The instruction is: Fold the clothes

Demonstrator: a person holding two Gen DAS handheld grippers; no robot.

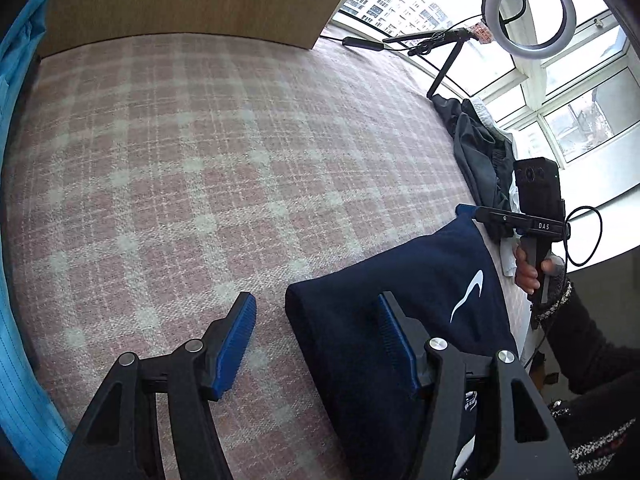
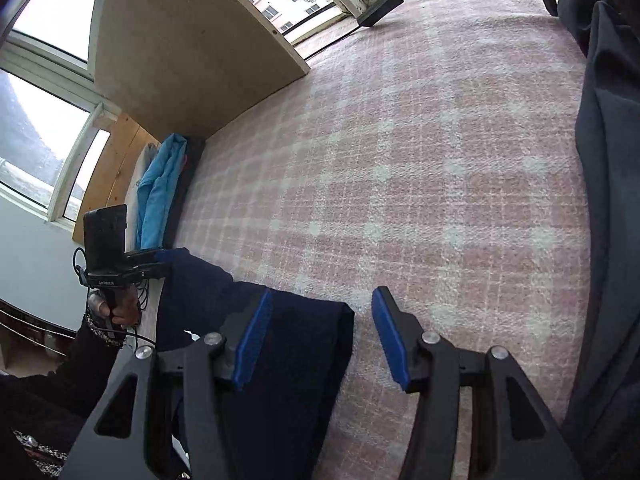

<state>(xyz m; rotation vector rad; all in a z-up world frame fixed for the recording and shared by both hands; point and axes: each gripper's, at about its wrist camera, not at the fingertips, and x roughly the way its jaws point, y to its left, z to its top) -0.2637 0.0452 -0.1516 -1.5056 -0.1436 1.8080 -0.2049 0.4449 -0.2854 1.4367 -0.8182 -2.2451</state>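
The work surface is a pink-and-white checked woven bedspread, flat and largely bare across its middle.

A dark navy folded garment with a white swoosh-shaped mark lies at the near edge of the bedspread, between the two grippers. In the left wrist view it occupies the near right; in the right wrist view it occupies the near left.

The left gripper has its blue-padded fingers spread wide apart and grasps nothing. Its right finger stands over the navy garment; its left finger stands over bare bedspread. Whether the pads touch the cloth cannot be told.

The right gripper is likewise released, fingers well apart, holding nothing. Its left finger is over the navy garment, its right finger over bare bedspread. In the left wrist view a hand in a dark sleeve grips its handle at the right.

A heap of dark grey crumpled clothing lies at the far right edge of the bedspread. A white ring light on a black stand stands beyond it, before the window. A light blue cloth lies along the far left edge, beside a tan wooden board.
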